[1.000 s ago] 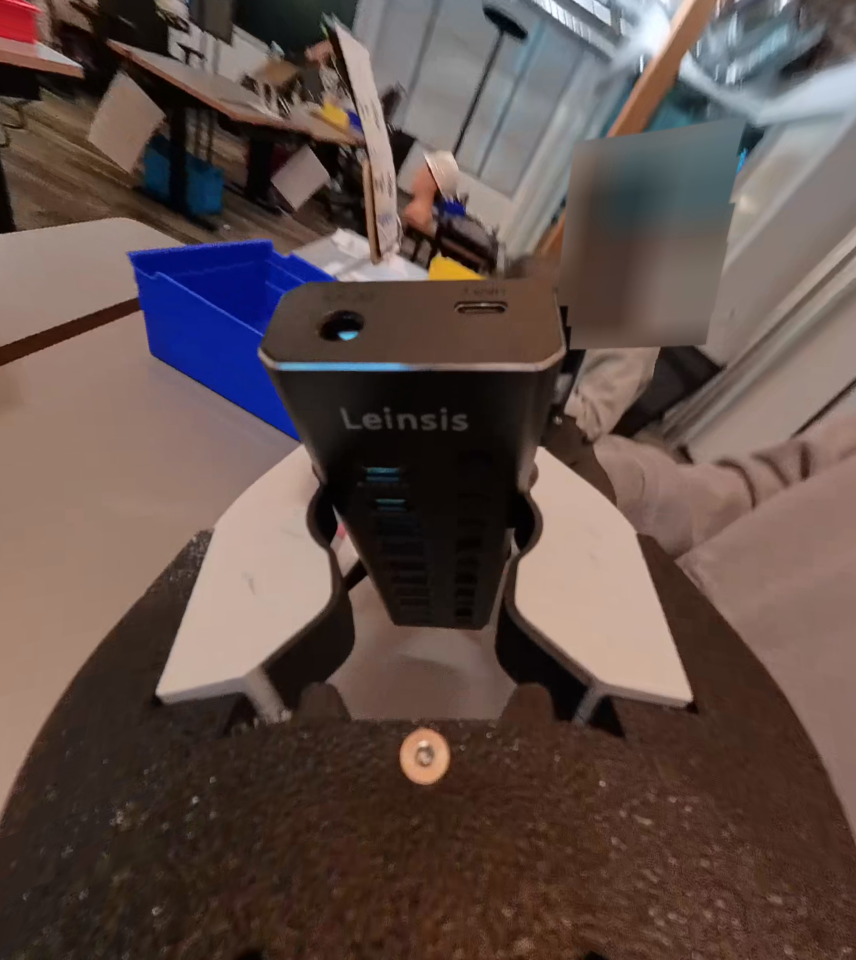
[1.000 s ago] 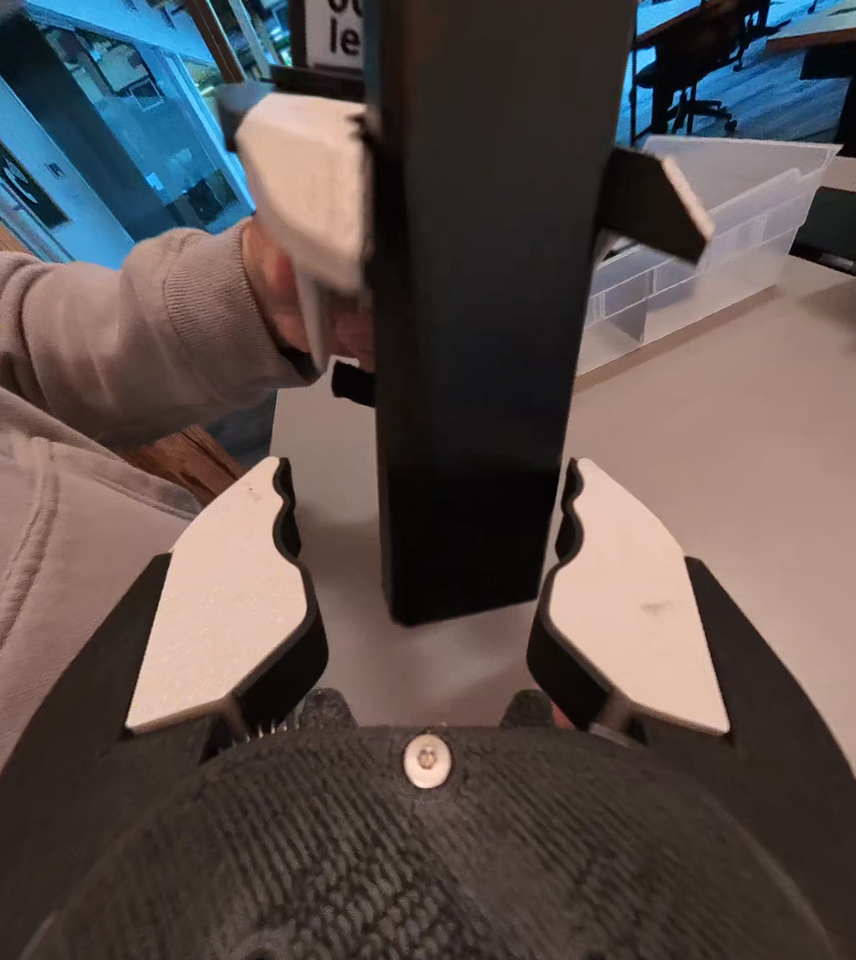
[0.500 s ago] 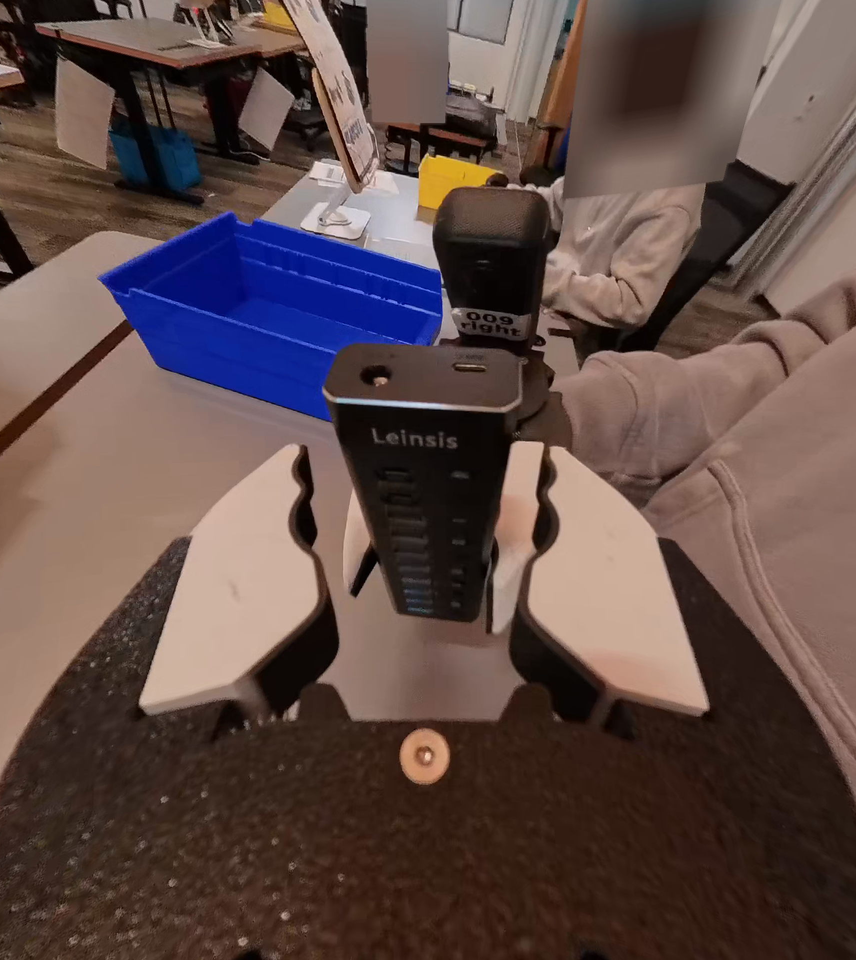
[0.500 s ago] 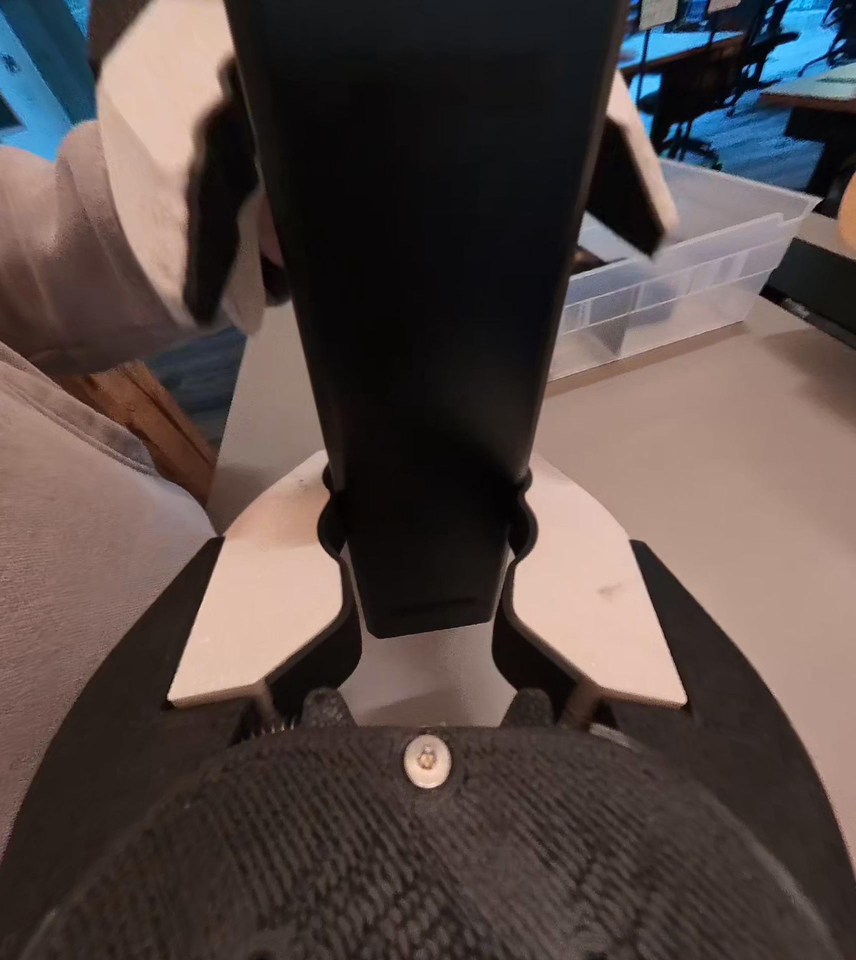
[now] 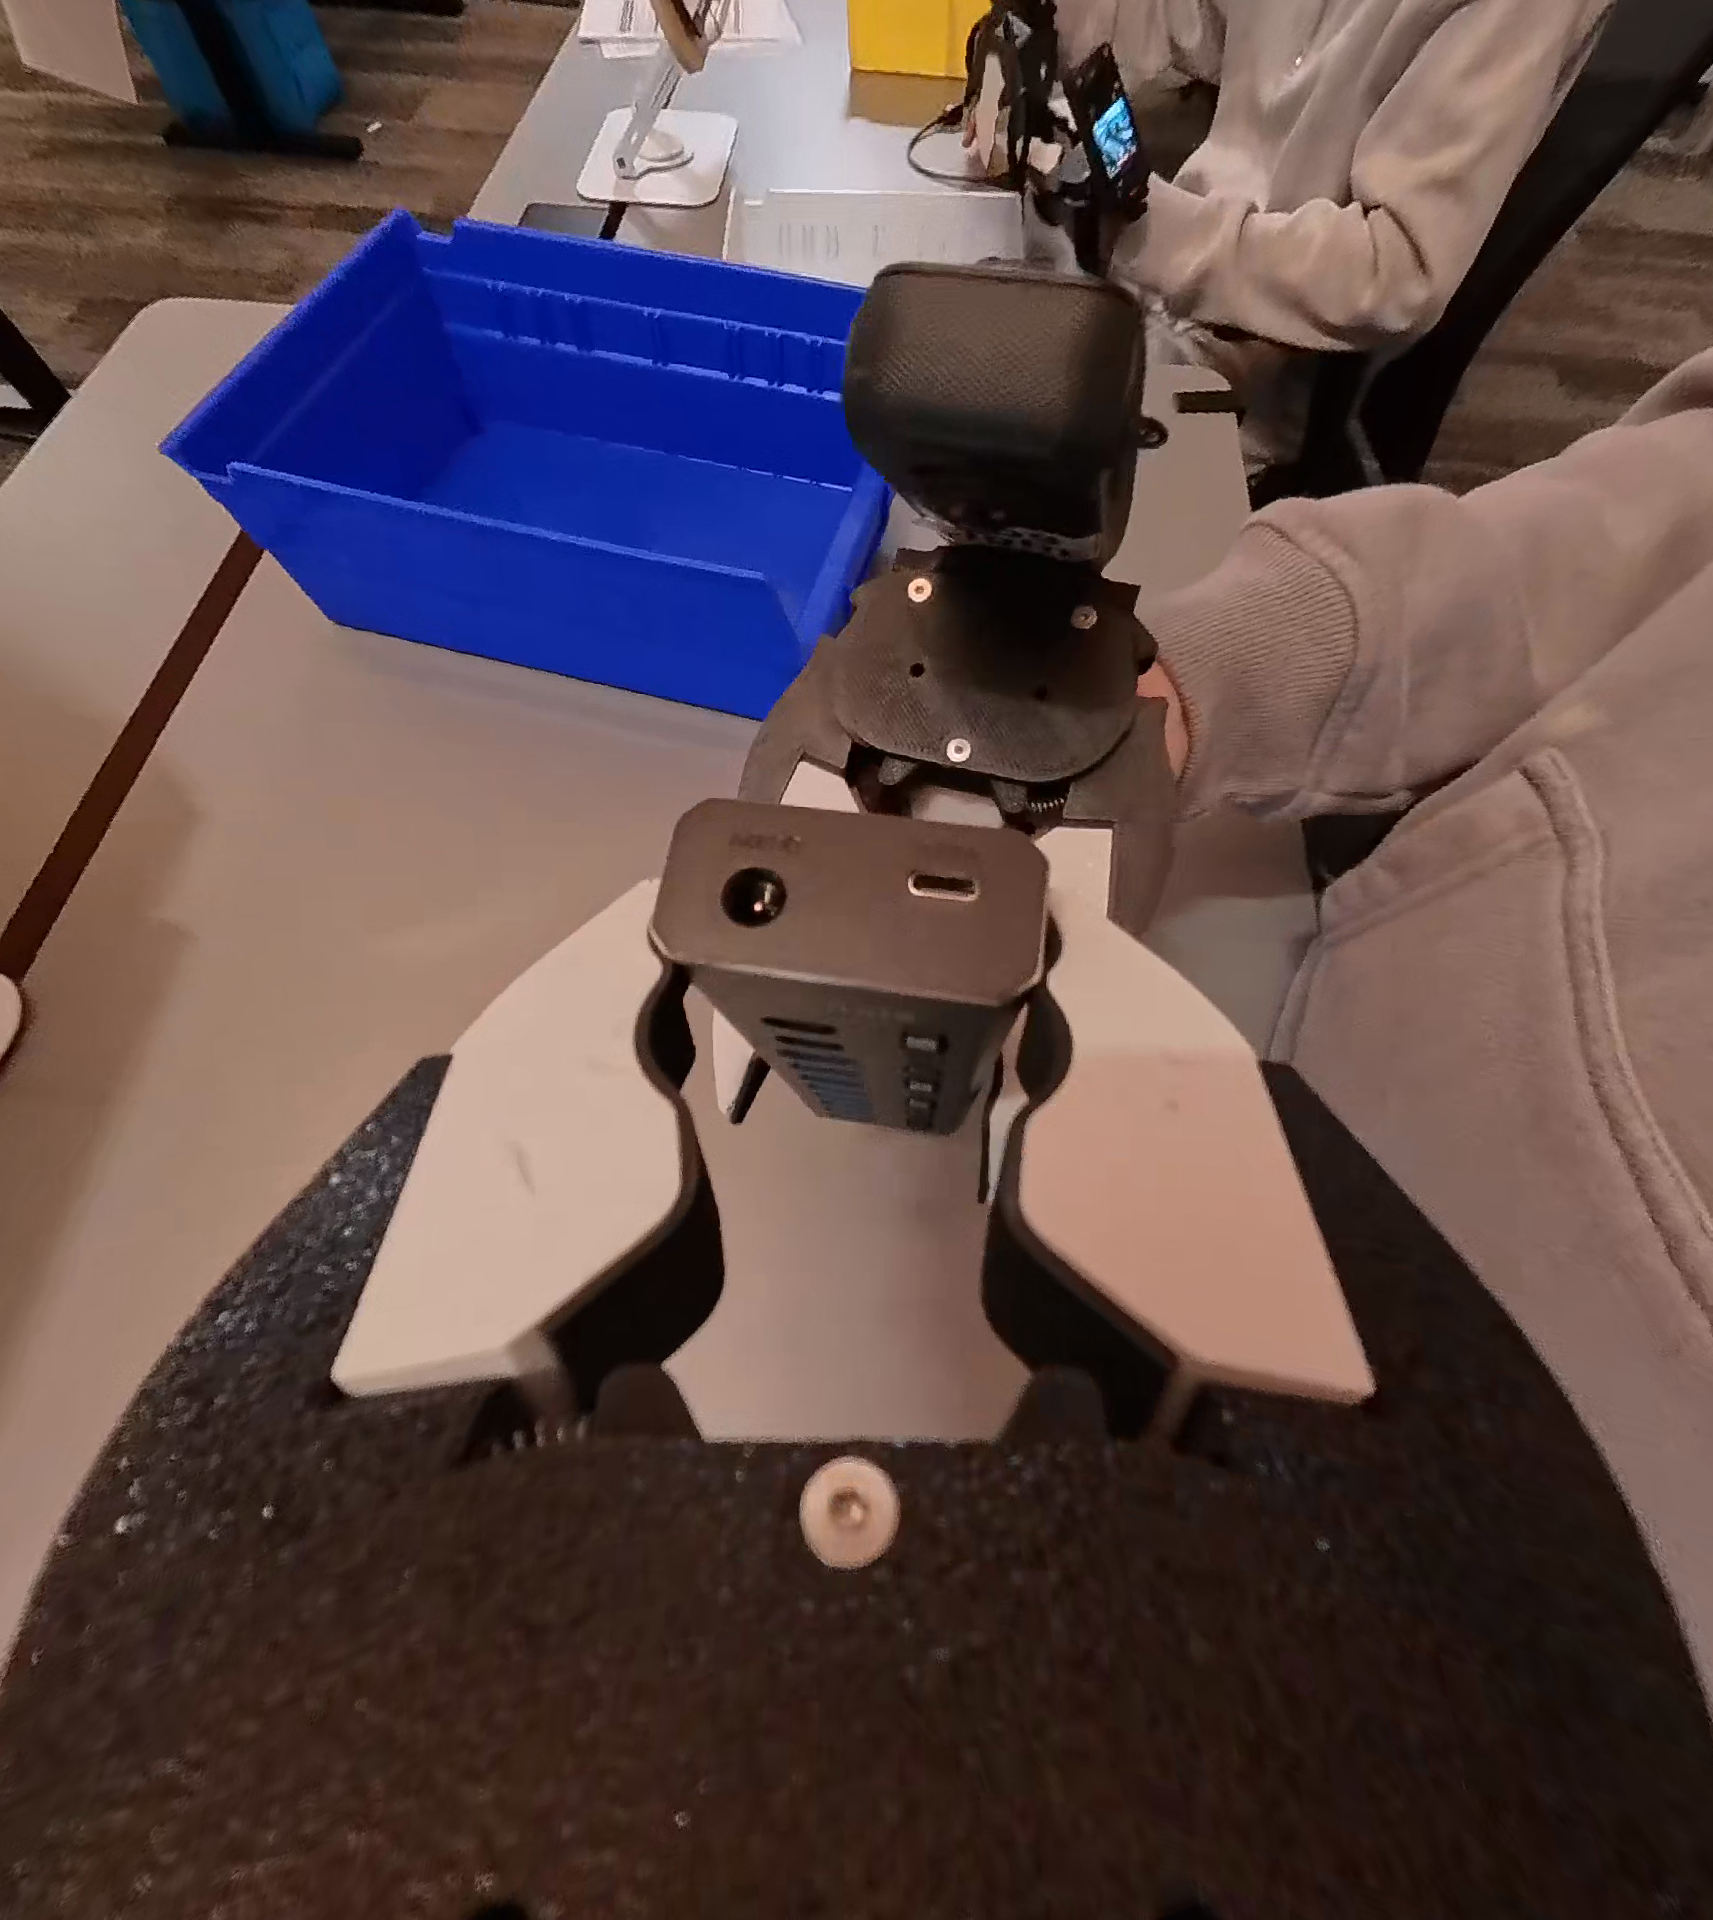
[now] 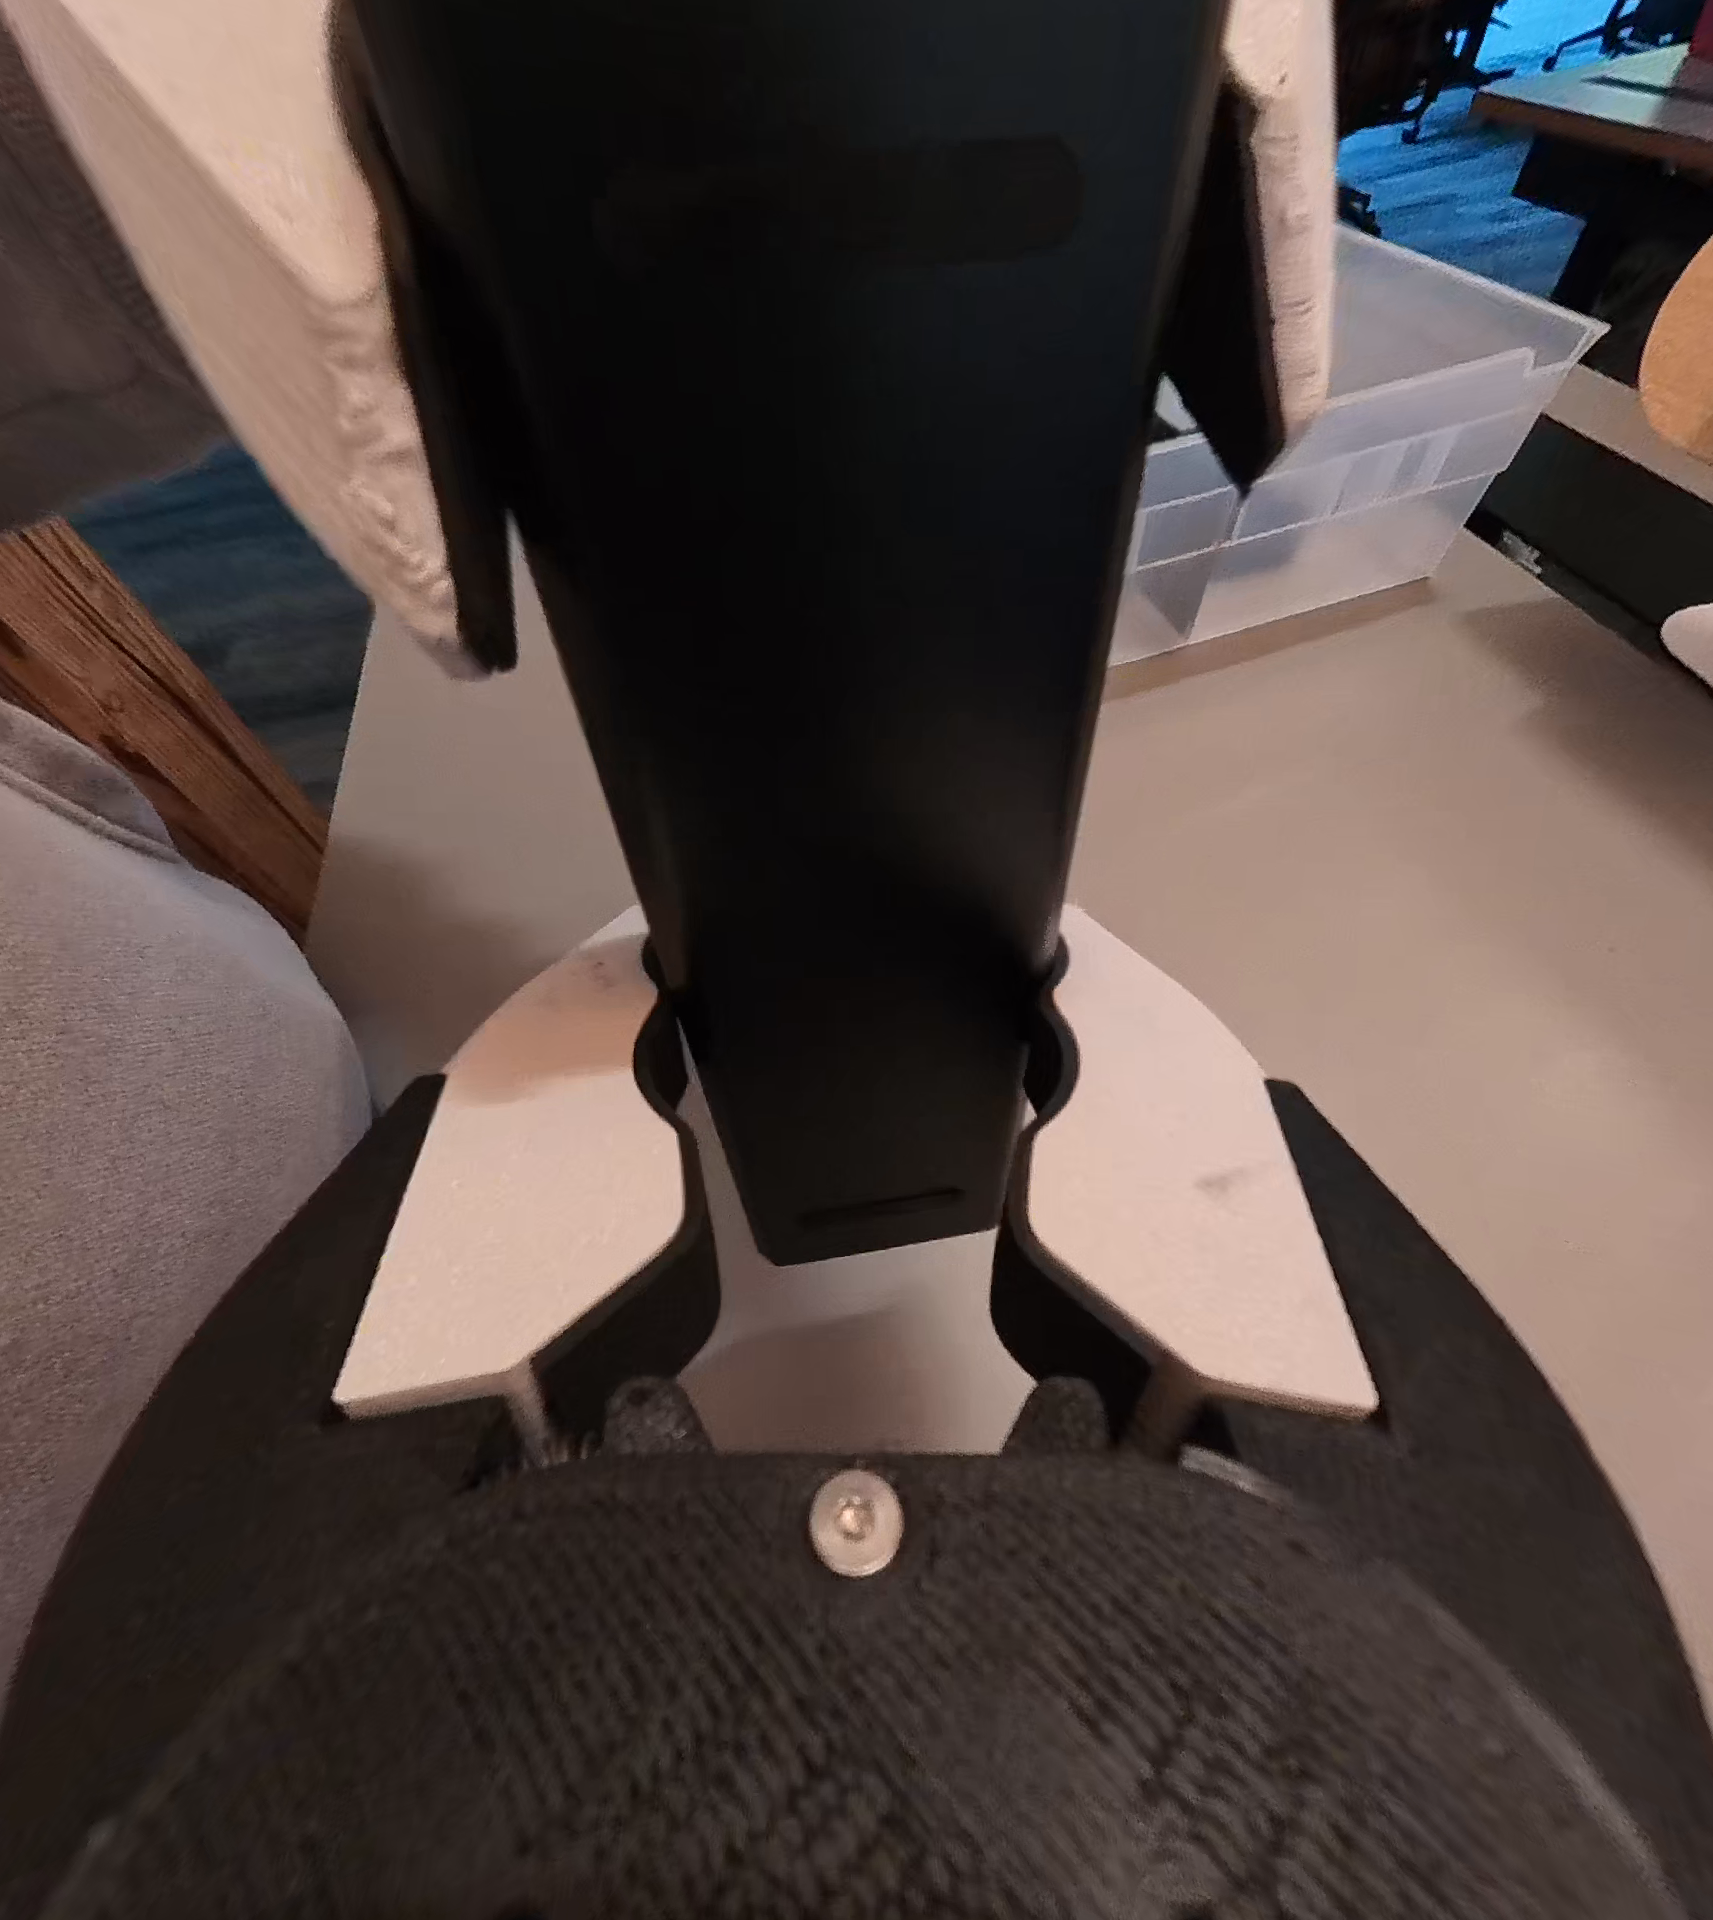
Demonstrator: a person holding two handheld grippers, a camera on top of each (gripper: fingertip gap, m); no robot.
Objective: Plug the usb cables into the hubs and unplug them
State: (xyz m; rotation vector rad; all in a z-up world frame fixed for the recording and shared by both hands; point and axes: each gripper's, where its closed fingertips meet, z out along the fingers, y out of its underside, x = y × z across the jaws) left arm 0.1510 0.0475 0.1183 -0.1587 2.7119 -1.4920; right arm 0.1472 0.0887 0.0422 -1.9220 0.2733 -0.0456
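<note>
Both the left gripper (image 5: pixel 847 1023) and the right gripper (image 6: pixel 857 1023) clench one black hub (image 5: pixel 850 914), held above the table (image 5: pixel 364 831) near the blue bin (image 5: pixel 540 457); no cable visible, plugging apparently not begun.

The hub (image 5: pixel 847 935) stands up between the left claw (image 5: pixel 847 1023) and the right claw (image 5: pixel 945 810) over the worktop (image 5: pixel 364 852). A bin (image 5: pixel 540 468) sits behind, to the left.

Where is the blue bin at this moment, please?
In the left wrist view, the blue bin sits on the table, upper left, beyond the hub, beside the right gripper.
</note>
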